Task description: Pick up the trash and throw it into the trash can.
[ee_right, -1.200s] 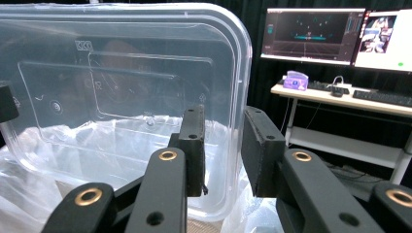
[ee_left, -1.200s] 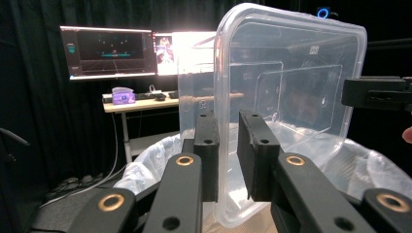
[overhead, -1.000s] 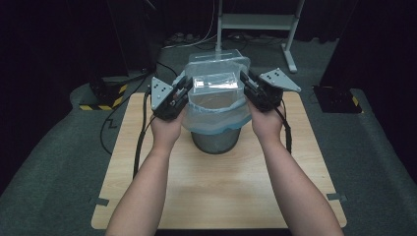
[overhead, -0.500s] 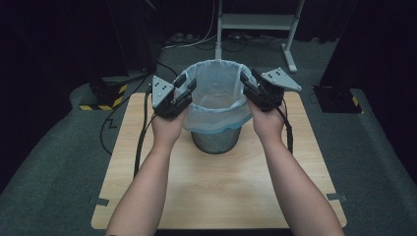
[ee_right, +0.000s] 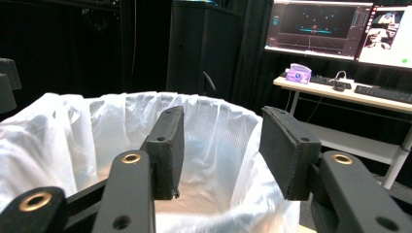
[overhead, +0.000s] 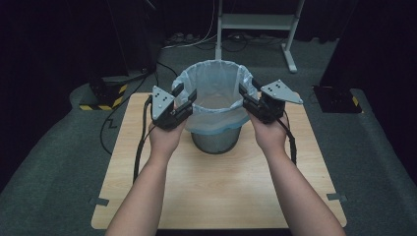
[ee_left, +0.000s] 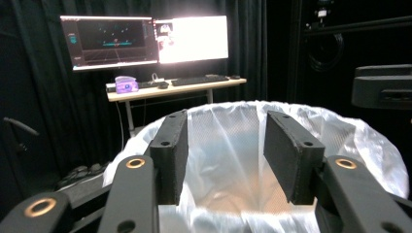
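- Bin liner seated in the mesh bin, near the far middle of the wooden table; top edge folded outward over the rim, skirt hanging partway down the outside; fitting judged essentially complete.
- Left gripper held level at the rim's left side, jaws parted and just opened further; gap in the left gripper view spanned by liner lying behind, pads pressing on nothing; grip let go.
- Right gripper mirrored at the rim's right side, likewise just opened; in the right gripper view liner visible past the jaws, not pinched; released.
- Symmetric placement on opposite sides of the rim, probably for stretching the liner mouth evenly over the bin; parted jaws consistent with letting go once the film sits.
- Far side of the rim turned away from the high view; fold there not checkable.
- Bin floor under the liner washed out by glare; contents, if any, not discernible.
- Contact between the jaw tips and the film hard to judge from above; close beside, perhaps grazing.
- Forearms cut off at the lower frame edge; desk with monitors beyond in the dark.
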